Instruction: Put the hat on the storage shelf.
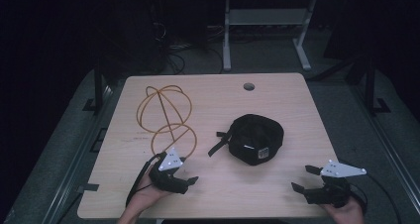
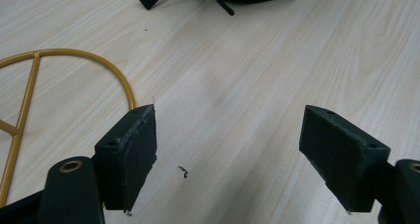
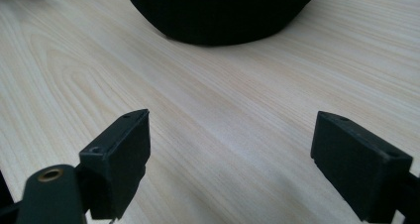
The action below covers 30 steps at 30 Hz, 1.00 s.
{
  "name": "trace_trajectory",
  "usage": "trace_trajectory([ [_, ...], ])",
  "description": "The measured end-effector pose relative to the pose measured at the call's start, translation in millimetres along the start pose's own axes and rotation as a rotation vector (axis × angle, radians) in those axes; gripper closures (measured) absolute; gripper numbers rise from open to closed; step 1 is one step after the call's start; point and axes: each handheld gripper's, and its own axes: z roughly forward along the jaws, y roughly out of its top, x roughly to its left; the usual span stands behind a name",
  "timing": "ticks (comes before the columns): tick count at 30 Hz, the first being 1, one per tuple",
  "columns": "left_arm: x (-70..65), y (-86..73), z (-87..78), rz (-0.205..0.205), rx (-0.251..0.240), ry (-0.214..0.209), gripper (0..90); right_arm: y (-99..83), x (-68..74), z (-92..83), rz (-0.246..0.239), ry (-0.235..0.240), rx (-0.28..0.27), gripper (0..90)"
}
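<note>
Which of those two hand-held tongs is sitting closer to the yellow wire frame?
The left tongs. They rest right beside the lower ring of the yellow wire frame, while the right tongs lie across the table, beyond the black cap.

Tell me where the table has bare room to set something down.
Free: the right side between the black cap and the table edge, the far strip around the round hole, and the near middle between both tongs. Crowded: the left, where the yellow wire stand sits by the left tongs.
</note>
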Motion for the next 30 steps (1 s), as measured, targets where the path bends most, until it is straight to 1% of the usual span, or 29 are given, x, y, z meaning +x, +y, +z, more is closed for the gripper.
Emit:
trace_trajectory([
  [1,0.0,0.0,0.0,0.000,0.000,0.000,22.4,0.0,0.0,0.0,0.000,0.000,0.000,15.1],
  [2,-0.7,1.6,-0.9,0.016,0.006,0.008,22.7,0.4,0.6,0.6,-0.002,0.002,0.004,15.1],
  [3,-0.7,1.6,-0.9,0.016,0.006,0.008,23.6,0.4,0.6,0.6,-0.002,0.002,0.004,15.1],
  [6,-1.1,3.4,-1.7,0.003,0.005,0.004,24.1,1.2,2.5,0.5,-0.007,0.003,0.000,15.2],
  [7,-0.9,4.1,-2.3,0.008,0.008,0.005,24.0,1.5,3.2,0.2,-0.009,0.004,-0.006,15.1],
  [11,-2.2,9.6,-3.2,-0.006,-0.012,-0.004,23.0,2.7,3.6,-0.1,-0.004,0.008,-0.016,15.1],
  [13,-4.2,14.5,-3.8,-0.002,-0.019,-0.012,22.9,3.3,3.6,-0.3,-0.002,0.008,-0.017,15.1],
  [14,-5.8,17.4,-4.2,-0.003,-0.022,-0.020,22.6,3.6,3.7,-0.6,-0.004,0.008,-0.022,15.1],
  [16,-8.8,24.4,-4.5,0.010,-0.017,-0.043,22.4,3.9,3.8,-1.3,0.000,0.009,-0.030,15.1],
  [17,-11.0,28.3,-4.0,0.011,-0.020,-0.048,22.3,3.9,3.7,-1.7,0.003,0.007,-0.031,15.1],
  [19,-15.0,37.0,-4.0,0.033,-0.015,-0.061,22.4,4.0,3.1,-2.5,0.013,0.008,-0.037,14.7],
  [21,-17.8,46.1,-5.0,0.054,-0.016,-0.063,22.4,4.4,3.0,-3.0,0.016,0.009,-0.041,14.7],
  [22,-19.5,50.6,-5.2,0.051,-0.023,-0.072,22.5,4.6,2.7,-3.4,0.015,0.010,-0.044,14.7],
  [24,-22.8,59.8,-5.5,0.064,-0.021,-0.082,22.6,5.2,2.5,-4.1,0.027,0.016,-0.049,14.7],
  [25,-24.3,64.4,-5.5,0.075,-0.019,-0.087,22.5,5.3,2.3,-4.4,0.032,0.018,-0.049,14.7],
  [26,-24.9,69.1,-5.5,0.093,-0.014,-0.092,22.6,5.3,2.0,-4.6,0.034,0.020,-0.048,14.7],
  [27,-26.1,73.1,-4.9,0.093,-0.010,-0.098,22.6,5.2,1.9,-4.7,0.037,0.019,-0.047,14.7],
  [30,-28.1,85.1,-2.7,0.112,-0.005,-0.107,22.9,4.6,2.1,-5.4,0.041,0.020,-0.048,14.6],
])
